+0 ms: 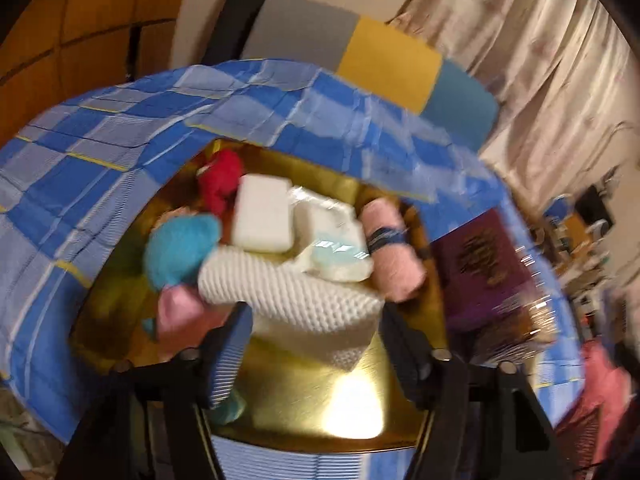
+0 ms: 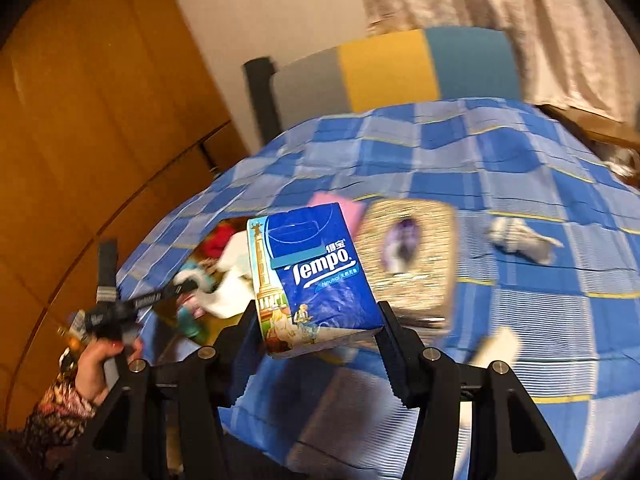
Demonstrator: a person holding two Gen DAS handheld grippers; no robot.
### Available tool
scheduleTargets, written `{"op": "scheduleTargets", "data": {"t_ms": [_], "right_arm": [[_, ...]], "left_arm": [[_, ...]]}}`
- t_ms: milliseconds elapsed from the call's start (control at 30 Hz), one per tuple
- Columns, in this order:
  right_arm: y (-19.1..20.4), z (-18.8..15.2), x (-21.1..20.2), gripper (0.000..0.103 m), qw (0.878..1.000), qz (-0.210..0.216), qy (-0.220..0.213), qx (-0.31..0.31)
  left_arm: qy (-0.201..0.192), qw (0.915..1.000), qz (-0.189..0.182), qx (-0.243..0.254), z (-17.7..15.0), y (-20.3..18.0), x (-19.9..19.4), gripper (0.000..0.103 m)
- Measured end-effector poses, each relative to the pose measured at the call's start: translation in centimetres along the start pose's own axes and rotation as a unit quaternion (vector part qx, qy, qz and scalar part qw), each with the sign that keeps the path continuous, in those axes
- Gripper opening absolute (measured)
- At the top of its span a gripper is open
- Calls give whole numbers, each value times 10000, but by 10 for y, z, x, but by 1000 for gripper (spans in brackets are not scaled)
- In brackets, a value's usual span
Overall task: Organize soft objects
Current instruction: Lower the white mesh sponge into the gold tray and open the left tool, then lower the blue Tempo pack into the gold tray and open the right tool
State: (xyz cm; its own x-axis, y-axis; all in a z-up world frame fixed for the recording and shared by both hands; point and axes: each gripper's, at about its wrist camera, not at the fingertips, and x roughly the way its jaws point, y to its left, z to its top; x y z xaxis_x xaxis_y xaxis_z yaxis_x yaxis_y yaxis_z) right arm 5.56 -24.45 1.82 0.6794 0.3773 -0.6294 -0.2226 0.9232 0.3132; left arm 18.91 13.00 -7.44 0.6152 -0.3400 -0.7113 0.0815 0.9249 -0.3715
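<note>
The left gripper [image 1: 310, 328] pinches a white waffle sponge [image 1: 296, 300] over the crowded gold tray [image 1: 320, 400]; blur hides how firmly, so it may spill. The right gripper [image 2: 316, 332] clamps a Tempo tissue pack [image 2: 312, 276] near its lower edge above the checked bedspread [image 2: 520, 280], and could lose it by pivoting.
</note>
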Motion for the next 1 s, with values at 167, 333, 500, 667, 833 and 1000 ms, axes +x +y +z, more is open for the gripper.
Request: {"op": "scheduleTargets", "data": {"t_ms": [167,333,500,667,833,1000], "right_arm": [[32,-8,33,56,9989,283,326,-173],[60,-16,62,56,9965,428,614,-377],[84,-18,94,56,9935,474,866,-561],[108,-13,137,56,9913,392,1087,-637],[121,-9,171,56,9913,103,1215,-500],[131,-8,193,56,9895,-537,1166,-671]], "left_arm": [[-240,9990,268,-260,9,11,-19,68],[-628,9959,618,-209,-10,12,-44,68],[-928,9920,738,-440,-48,13,-64,68],[-1038,9870,959,-766,-74,15,-68,68],[-1176,9808,1126,-1074,-78,27,-76,68],[-1207,9777,1201,-1230,-77,35,-78,68]]}}
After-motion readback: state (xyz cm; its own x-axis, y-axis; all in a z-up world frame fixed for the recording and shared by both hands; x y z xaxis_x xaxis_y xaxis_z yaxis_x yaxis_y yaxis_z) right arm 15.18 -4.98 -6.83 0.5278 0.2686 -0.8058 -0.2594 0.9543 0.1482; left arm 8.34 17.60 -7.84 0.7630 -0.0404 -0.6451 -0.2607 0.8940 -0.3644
